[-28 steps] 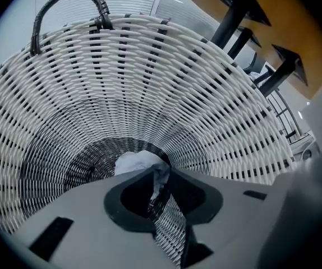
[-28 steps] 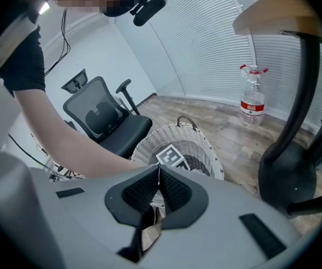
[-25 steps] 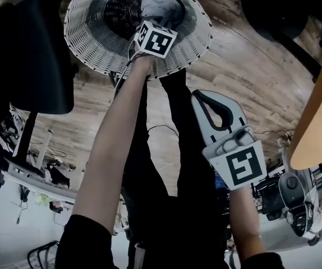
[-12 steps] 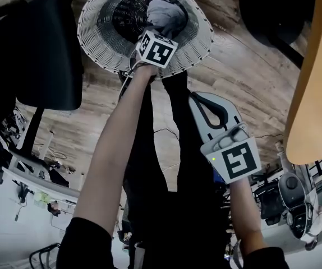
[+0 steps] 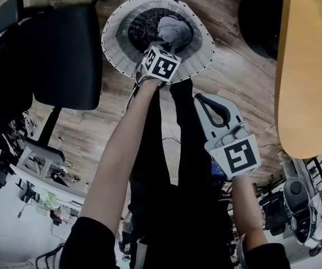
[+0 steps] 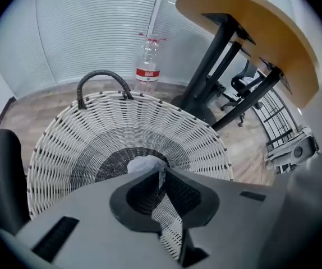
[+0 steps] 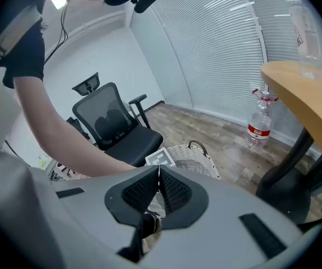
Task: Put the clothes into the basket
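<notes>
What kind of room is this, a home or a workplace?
Most likely an office or lab room: there is a black mesh office chair, window blinds covering the wall, and a round wooden table on a black frame.

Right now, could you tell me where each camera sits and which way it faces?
Head view: on the head, facing steeply down at the basket; arms, legs, left gripper and right gripper show.
Left gripper view: on that gripper, looking down into the basket at the grey garment; its jaws have just been closing, empty.
Right gripper view: on that gripper, facing the chair; its shut jaws and the left arm show.
Shared: all show the basket.
</notes>
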`<control>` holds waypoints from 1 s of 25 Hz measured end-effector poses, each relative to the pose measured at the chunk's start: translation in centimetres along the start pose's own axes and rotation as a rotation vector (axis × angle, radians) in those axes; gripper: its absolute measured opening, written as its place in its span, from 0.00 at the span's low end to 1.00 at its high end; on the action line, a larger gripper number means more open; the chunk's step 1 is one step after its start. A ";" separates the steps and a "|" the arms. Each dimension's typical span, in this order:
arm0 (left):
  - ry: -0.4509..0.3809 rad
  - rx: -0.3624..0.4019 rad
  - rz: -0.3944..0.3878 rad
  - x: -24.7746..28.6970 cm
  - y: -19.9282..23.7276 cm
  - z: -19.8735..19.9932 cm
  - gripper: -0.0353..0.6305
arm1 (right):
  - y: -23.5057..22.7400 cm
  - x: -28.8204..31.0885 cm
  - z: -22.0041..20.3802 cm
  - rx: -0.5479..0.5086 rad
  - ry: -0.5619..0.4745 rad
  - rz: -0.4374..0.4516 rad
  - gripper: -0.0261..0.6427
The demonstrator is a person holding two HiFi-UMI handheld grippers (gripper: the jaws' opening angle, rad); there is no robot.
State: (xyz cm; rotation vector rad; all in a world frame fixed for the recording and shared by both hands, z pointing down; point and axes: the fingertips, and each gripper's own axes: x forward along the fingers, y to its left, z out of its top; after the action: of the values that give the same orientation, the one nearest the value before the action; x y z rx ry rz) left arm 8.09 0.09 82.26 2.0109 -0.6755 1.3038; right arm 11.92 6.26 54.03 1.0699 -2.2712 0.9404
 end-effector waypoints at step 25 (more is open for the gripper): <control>-0.002 0.102 -0.027 -18.5 -3.0 -0.6 0.07 | 5.1 -7.1 5.6 -0.036 -0.033 -0.078 0.06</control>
State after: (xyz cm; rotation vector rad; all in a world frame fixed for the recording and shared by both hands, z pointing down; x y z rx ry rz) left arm 2.88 3.90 64.65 2.0962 -0.5914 1.3448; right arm 11.42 7.93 43.74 1.1577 -2.2463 0.8532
